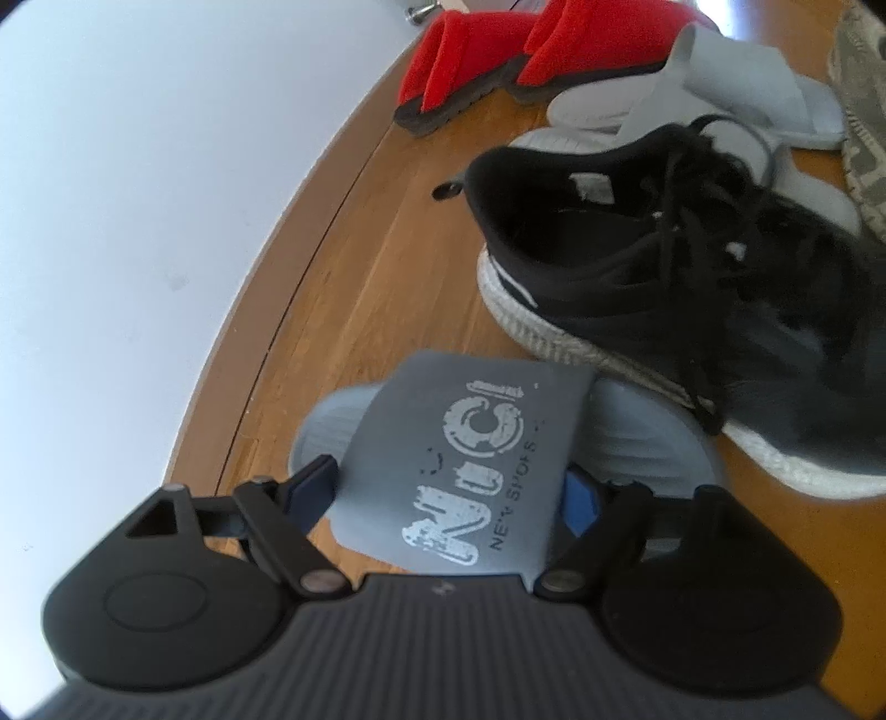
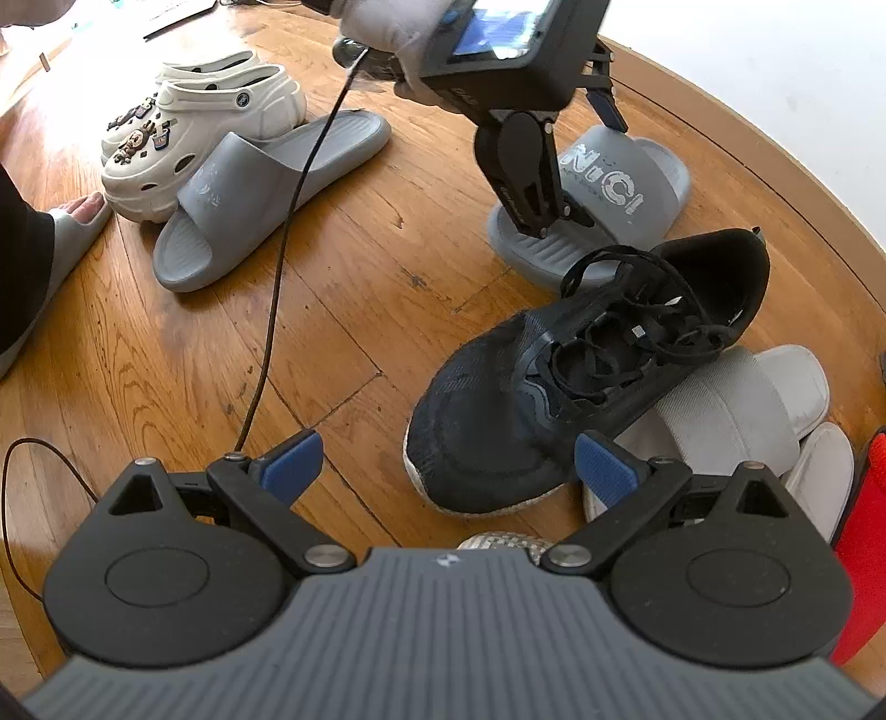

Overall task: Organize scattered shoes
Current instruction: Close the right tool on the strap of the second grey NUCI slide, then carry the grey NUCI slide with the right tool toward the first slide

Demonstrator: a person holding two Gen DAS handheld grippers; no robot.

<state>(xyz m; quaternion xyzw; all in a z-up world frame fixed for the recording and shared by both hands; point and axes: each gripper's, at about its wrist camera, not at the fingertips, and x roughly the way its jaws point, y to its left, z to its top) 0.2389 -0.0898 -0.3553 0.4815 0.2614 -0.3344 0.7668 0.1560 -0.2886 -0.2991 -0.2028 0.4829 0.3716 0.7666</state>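
My left gripper (image 1: 446,495) is open, with a finger on either side of the strap of a grey slide (image 1: 459,443) printed "NiCi" that lies on the wooden floor. The right wrist view shows the same left gripper (image 2: 595,163) over that grey slide (image 2: 626,183), near the wall. A black laced sneaker (image 2: 498,410) with a white sole lies just beyond my right gripper (image 2: 448,465), which is open and holds nothing. The black sneaker (image 1: 637,260) rests partly on pale grey slippers (image 2: 720,410). The matching grey slide (image 2: 249,188) lies at the left beside white clogs (image 2: 210,122).
Red slippers (image 1: 470,66) sit by the white wall (image 1: 111,221). A patterned knit shoe (image 1: 864,111) lies at the right edge. A person's foot in a slide (image 2: 72,221) stands at the left. A thin black cable (image 2: 277,310) crosses the floor. A gloved hand (image 2: 382,27) holds the left gripper.
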